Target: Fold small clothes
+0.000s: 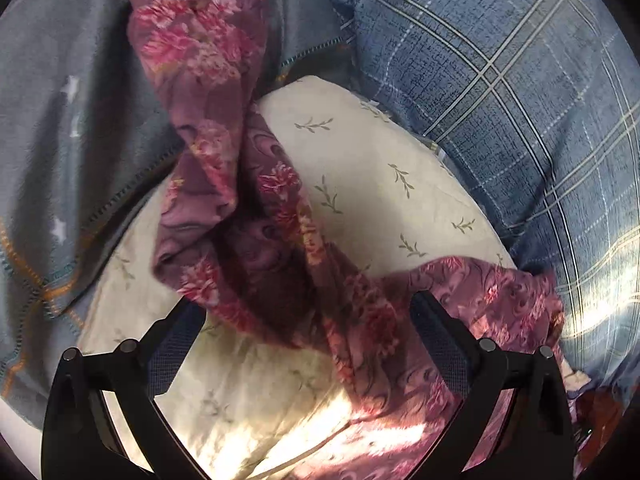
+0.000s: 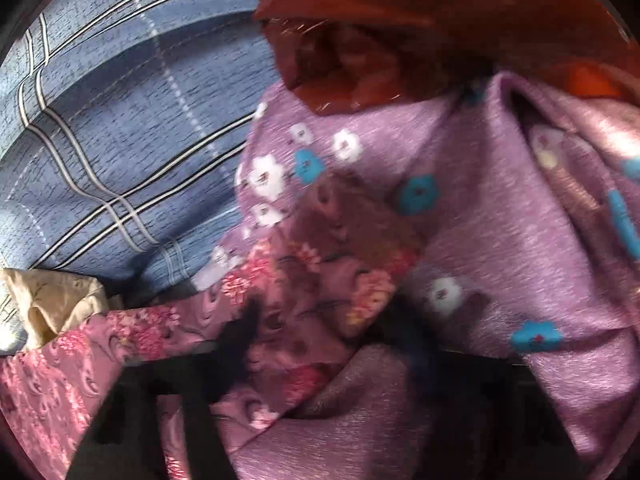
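Maroon floral garment [image 1: 248,216], twisted into a rope-like strip, lies across cream leaf-print cloth [image 1: 380,184] on the blue plaid bed [image 1: 500,92]. Left gripper [image 1: 308,328]: jaws apart, cloth between. Right gripper [image 2: 320,328]: blurred, garment draped over, jaw state indeterminable. Lilac flowered cloth [image 2: 500,220] beside.
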